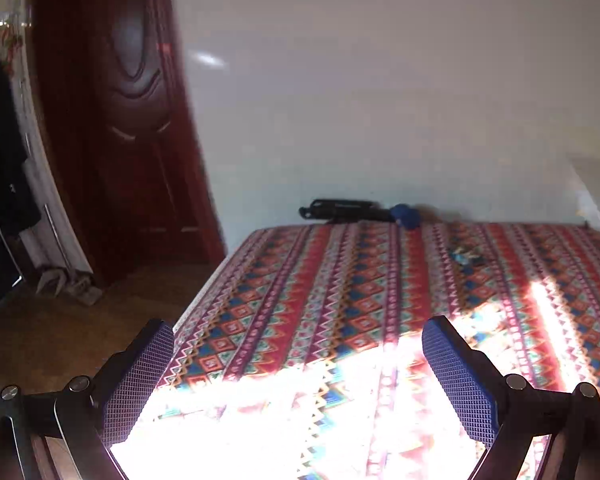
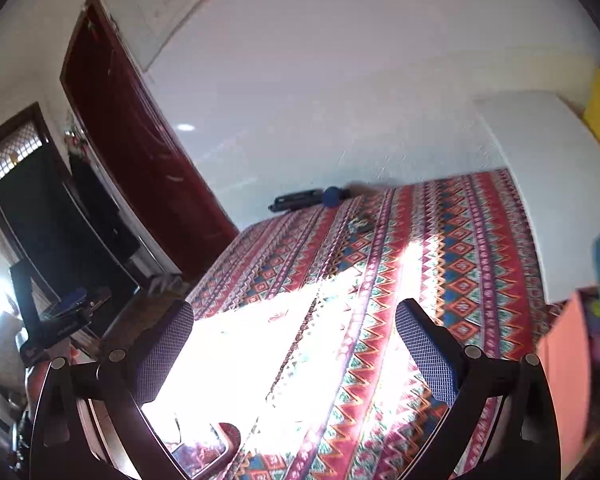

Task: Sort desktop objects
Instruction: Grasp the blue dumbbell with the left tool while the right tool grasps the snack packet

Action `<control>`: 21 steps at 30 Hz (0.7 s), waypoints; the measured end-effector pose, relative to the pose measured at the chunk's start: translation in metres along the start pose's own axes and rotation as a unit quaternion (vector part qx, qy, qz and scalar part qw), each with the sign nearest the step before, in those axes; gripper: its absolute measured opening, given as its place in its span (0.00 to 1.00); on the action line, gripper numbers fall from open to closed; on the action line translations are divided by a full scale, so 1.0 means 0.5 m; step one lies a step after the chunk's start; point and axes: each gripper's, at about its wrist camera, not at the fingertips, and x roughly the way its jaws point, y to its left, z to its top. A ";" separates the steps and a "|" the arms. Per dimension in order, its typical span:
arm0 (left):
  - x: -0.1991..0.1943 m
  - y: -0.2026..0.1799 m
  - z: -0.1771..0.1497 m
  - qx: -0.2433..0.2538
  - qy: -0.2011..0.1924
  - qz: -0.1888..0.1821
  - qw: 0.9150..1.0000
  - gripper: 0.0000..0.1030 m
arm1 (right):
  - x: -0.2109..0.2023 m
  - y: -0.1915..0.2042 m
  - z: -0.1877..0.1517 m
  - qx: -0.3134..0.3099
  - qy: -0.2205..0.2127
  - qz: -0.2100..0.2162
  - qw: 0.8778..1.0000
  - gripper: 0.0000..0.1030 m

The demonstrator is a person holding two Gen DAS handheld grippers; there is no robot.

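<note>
Both the left tongs (image 1: 298, 338) and right tongs (image 2: 294, 318) are hanging spread wide, grasping nothing, above the patterned desk (image 1: 340, 300). A small object (image 1: 466, 257) is lying far ahead, near a black tool (image 1: 340, 210) along the wall.

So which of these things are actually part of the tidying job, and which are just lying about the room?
Part of the job:
- left tool, open, empty
- right tool, open, empty
- patterned tablecloth
- small blurred item on it
- black gadget and blue ball at the far edge, possibly

Just lying about:
- red door
- dark clothes hanging
</note>
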 end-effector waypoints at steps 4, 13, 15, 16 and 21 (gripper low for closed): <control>0.175 0.041 0.000 -0.006 0.050 -0.012 0.999 0.99 | 0.294 -0.051 0.084 -0.004 0.063 -0.065 0.996 0.99; 0.630 -0.055 0.136 -0.043 0.125 -0.116 0.985 0.99 | 0.732 -0.197 0.150 -0.073 0.105 -0.152 0.980 0.85; 0.739 -0.141 0.201 -0.039 0.143 -0.121 0.982 0.99 | 0.771 -0.217 0.141 -0.077 0.103 -0.139 0.982 0.69; 0.796 -0.184 0.232 -0.037 0.154 -0.124 0.980 0.99 | 0.741 -0.230 0.143 -0.052 0.084 -0.110 0.989 0.37; 1.084 -0.407 0.350 -0.005 0.231 -0.111 0.967 0.99 | 0.718 -0.359 0.161 0.097 0.100 0.052 0.989 0.27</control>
